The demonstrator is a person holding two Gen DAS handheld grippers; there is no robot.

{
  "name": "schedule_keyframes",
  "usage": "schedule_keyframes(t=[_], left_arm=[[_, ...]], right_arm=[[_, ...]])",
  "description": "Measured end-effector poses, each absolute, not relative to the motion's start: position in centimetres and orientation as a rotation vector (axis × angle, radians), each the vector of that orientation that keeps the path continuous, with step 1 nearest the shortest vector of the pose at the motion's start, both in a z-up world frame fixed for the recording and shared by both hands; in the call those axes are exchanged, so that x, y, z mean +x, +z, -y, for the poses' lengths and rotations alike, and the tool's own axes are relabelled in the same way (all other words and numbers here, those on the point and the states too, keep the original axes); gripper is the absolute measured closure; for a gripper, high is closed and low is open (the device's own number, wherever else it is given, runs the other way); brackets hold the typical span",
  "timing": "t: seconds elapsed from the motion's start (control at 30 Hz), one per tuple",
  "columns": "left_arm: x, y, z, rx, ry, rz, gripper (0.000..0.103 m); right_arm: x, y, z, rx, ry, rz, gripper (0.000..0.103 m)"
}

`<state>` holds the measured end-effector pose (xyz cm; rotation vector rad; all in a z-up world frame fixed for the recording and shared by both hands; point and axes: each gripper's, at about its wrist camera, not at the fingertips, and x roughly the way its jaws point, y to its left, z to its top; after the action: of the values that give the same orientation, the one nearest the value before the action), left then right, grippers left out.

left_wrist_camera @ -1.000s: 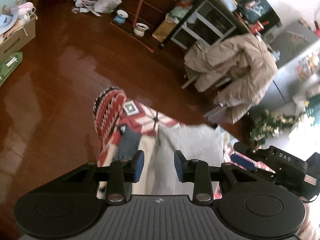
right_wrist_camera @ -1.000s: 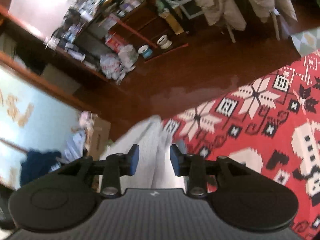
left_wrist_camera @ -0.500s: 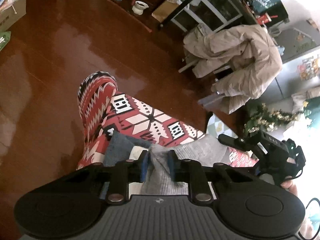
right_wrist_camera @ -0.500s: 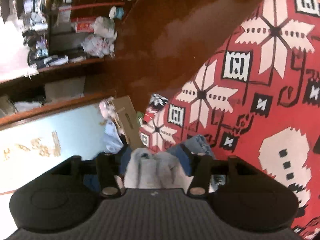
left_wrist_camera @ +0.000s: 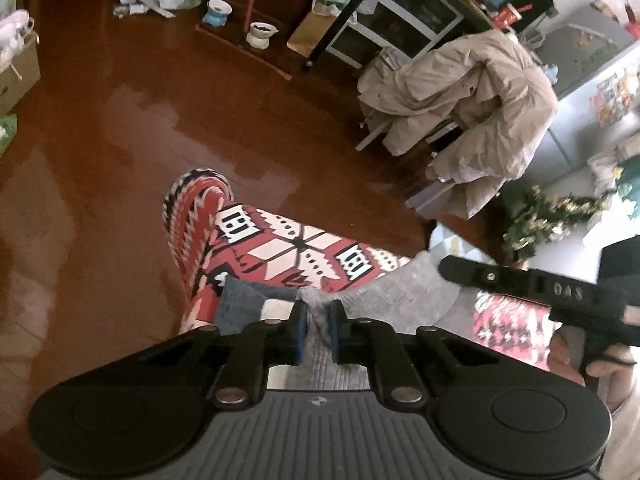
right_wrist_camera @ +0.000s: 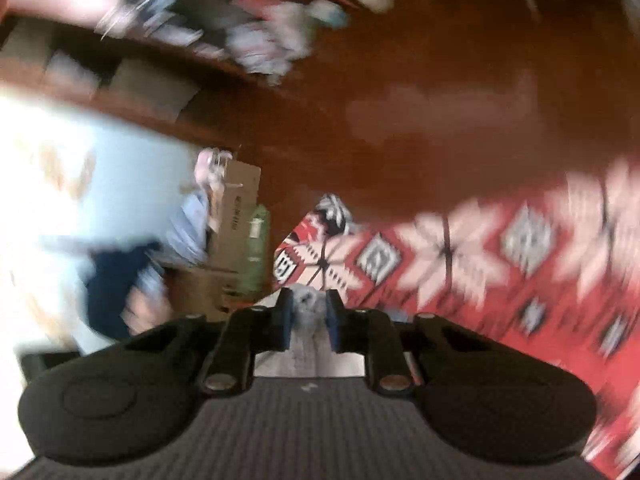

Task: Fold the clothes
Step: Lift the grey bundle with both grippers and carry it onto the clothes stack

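- Grey knit garment (left_wrist_camera: 404,292), soft and ribbed, lies on the red patterned blanket (left_wrist_camera: 288,248), partly over a blue denim piece (left_wrist_camera: 240,304) at the blanket's near edge.
- Left gripper (left_wrist_camera: 319,322): a second ago its jaws stood apart over the cloth; now they are closing, with a bunched corner of the grey garment between the blue pads, which press on it.
- Right gripper (right_wrist_camera: 307,316): jaws were wider half a second ago; now closing, with a fold of grey fabric between the pads. This view is badly smeared, so detail is poor.
- Change in sum: both ends of the grey garment have gone from loose to pinched. Judgement: the grasp stage is finishing; lifting or carrying an edge over for a fold looks possible next.
- The right gripper also shows in the left view at the right edge, a hand (left_wrist_camera: 592,360) around its handle.
- Containers: a cardboard box (left_wrist_camera: 16,72) at the far left holds pale, pinkish items, not identifiable. Two small bowls (left_wrist_camera: 262,34) sit by the shelf; contents dark, uncertain.
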<state>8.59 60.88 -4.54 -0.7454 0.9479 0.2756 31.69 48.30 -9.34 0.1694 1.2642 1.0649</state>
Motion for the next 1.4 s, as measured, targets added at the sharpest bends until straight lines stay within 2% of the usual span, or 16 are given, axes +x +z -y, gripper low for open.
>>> schedule_keyframes(t=[0.07, 0.17, 0.27, 0.3, 0.37, 0.5, 0.57, 0.63, 0.73, 0.83, 0.9, 0.97, 1.1, 1.23, 1.4], left_arm=[[8.6, -4.7, -60.6, -0.725, 0.280, -0.949, 0.091], [8.5, -4.8, -60.6, -0.737, 0.299, -0.936, 0.091], [8.1, -4.9, -61.1, -0.792, 0.307, -0.903, 0.093], [7.9, -4.9, -61.3, -0.809, 0.307, -0.883, 0.099], [7.6, -4.3, -61.1, -0.791, 0.326, -0.838, 0.099], [8.1, -4.6, -60.5, -0.758, 0.367, -0.857, 0.099], [8.2, -4.7, -60.5, -0.777, 0.382, -0.861, 0.096], [8.0, -4.5, -60.5, -0.786, 0.399, -0.864, 0.089], [7.3, -3.4, -60.3, -0.768, 0.425, -0.856, 0.087], [6.2, -1.6, -59.4, -0.717, 0.430, -0.826, 0.089], [5.6, -0.2, -58.5, -0.700, 0.407, -0.791, 0.097], [5.9, 0.3, -57.5, -0.690, 0.363, -0.778, 0.097], [7.8, -1.3, -55.5, -0.633, 0.301, -0.847, 0.099], [8.6, -4.1, -54.1, -0.552, 0.294, -0.920, 0.101], [8.2, -3.0, -53.8, -0.544, 0.283, -0.914, 0.102]], right_arm=[[29.8, -8.4, -49.4, 0.003, 1.113, -1.110, 0.085], [28.2, -9.6, -50.0, -0.097, 1.091, -1.041, 0.086], [28.9, -10.0, -49.7, 0.014, 1.081, -1.103, 0.085], [29.4, -10.0, -49.2, 0.083, 1.074, -1.126, 0.085], [29.8, -9.6, -48.5, 0.162, 1.072, -1.133, 0.086], [29.2, -9.4, -48.2, 0.087, 1.058, -1.093, 0.086], [29.1, -10.3, -48.2, 0.091, 1.035, -1.115, 0.084], [29.2, -10.5, -47.5, 0.150, 0.994, -1.130, 0.074], [29.3, -9.5, -44.9, 0.245, 0.927, -1.126, 0.074], [28.2, -8.3, -42.1, 0.322, 0.887, -1.119, 0.075], [26.6, -7.2, -41.2, 0.329, 0.879, -1.094, 0.086], [24.4, -6.2, -42.1, 0.259, 0.917, -1.046, 0.092], [21.1, -5.9, -44.6, 0.117, 0.933, -0.991, 0.094], [19.3, -8.1, -46.3, 0.023, 0.912, -1.004, 0.095], [18.7, -8.1, -46.1, -0.034, 0.887, -0.978, 0.091]])
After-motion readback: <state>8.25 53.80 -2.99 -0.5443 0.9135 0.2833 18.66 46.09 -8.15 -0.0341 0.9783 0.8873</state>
